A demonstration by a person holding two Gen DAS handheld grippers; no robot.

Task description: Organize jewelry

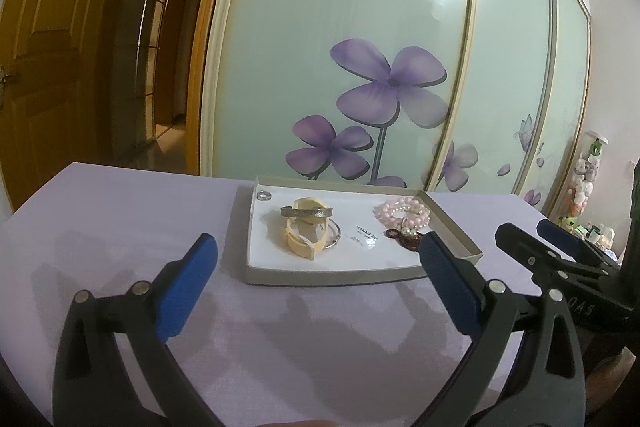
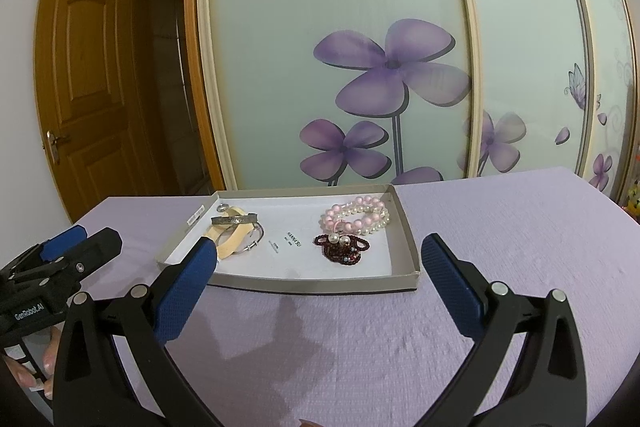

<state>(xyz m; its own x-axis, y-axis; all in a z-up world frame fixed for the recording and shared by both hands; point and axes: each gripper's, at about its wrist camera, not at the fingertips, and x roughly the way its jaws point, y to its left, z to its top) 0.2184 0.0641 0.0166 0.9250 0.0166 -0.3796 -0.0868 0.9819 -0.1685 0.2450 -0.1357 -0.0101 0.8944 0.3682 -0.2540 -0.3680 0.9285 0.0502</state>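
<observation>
- A lilac-covered desk (image 2: 440, 307) stands before sliding wardrobe doors (image 2: 320, 27) printed with purple flowers; a wooden door (image 2: 88, 87) at ten o'clock
- One shallow tray (image 2: 408, 247) at twelve o'clock holds two cream bangles (image 1: 304, 243), one silver cuff (image 2: 234, 219), one ring (image 1: 263, 195), pink-and-pearl bracelets (image 2: 360, 217), one dark beaded piece (image 2: 344, 247)
- Left gripper (image 1: 320, 283) and right gripper (image 2: 320, 275) both spread wide, holding nothing

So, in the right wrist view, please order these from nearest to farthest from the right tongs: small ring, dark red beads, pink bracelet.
1. Dark red beads, front of the tray, centre-right.
2. Pink bracelet, just behind them, toward the right wall.
3. Small ring, back left corner.

The right tongs stand open before the tray.
</observation>
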